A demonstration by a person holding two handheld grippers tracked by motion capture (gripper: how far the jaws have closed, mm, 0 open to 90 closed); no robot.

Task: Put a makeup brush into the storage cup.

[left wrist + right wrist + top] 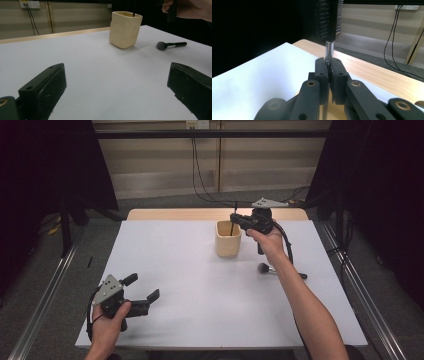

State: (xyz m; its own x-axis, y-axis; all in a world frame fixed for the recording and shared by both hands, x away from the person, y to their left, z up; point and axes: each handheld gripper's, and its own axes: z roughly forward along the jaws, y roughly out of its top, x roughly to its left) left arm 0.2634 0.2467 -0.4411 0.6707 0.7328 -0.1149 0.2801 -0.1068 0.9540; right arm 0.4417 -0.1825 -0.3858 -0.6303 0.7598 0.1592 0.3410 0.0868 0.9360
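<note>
One slim brush (pixel 233 220), upright over the cream holder (pixel 228 240) at far centre of the surface (pixel 200 285); right hand-held gripper (pixel 235 218) clamped on its handle. Judged light, stiff, slippery: grip mid-handle. Second brush (pixel 272 269) lies right. Left hand-held gripper (pixel 142 287), near left, gapes empty.

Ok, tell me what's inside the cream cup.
A thin dark brush stands in the cream cup, held by the right hand-held gripper. The cup's wall hides its lower end and the cup's bottom.
</note>
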